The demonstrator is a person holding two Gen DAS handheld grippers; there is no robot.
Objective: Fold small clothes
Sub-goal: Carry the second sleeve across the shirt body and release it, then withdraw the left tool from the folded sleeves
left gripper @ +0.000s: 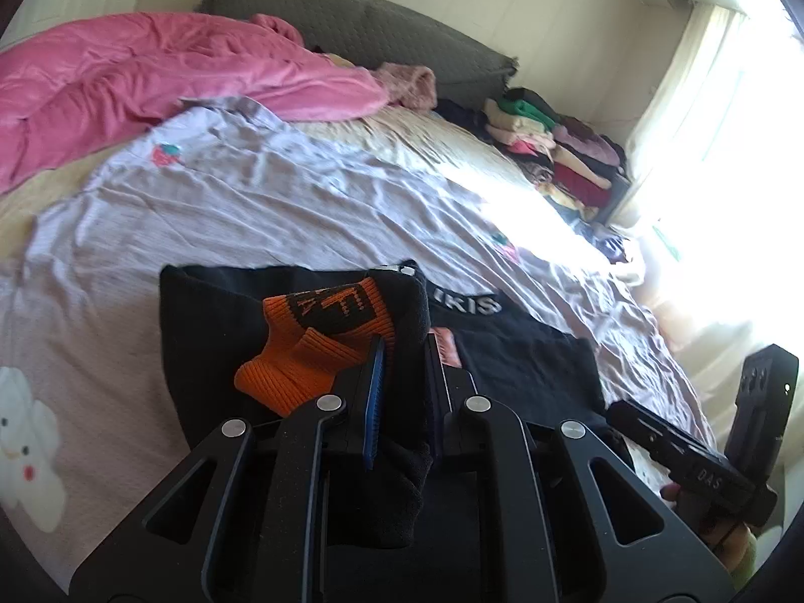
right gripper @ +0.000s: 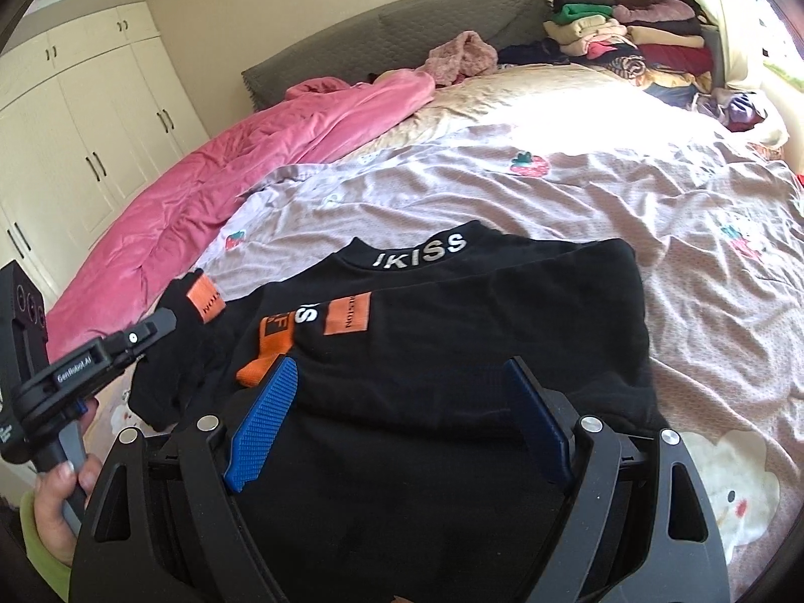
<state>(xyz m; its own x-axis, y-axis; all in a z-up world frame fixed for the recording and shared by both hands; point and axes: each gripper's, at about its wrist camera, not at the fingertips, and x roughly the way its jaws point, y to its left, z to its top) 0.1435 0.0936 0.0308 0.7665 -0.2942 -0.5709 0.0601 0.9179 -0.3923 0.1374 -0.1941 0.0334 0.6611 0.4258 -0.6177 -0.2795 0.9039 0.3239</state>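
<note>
1. The black top (right gripper: 452, 352) lies on the bed (right gripper: 628, 191), spread over the near part of the pale sheet, its lettered collar (right gripper: 419, 251) toward the far side. One sleeve (left gripper: 352, 311), with an orange cuff (left gripper: 291, 372), is lifted off the body of the garment.
2. The left tongs (left gripper: 402, 352) are clenched on that sleeve's black cloth just beside the cuff; cloth runs down between the blue pads. Keep that pinch firm, since knit this thick looks liable to slip if it slackens.
3. The right tongs (right gripper: 397, 402) stand released, blades wide apart, hovering over the body of the top with nothing between them. In my judgement they are free to pin the fold line while the sleeve is carried.
4. The step in hand appears to be folding the sleeve inward across the chest. Carry it low and flat over the black cloth, so it lands straight rather than twisted.
5. Aim the cuff near the orange patches (right gripper: 346, 314) on the front, keeping the sleeve edge in line with the side of the top.
6. Let go only once the sleeve rests on the body; dropping it from height would likely leave a bunched cuff.
7. Watch the pink quilt (right gripper: 211, 186) on the left: keep the sleeve clear of it.
</note>
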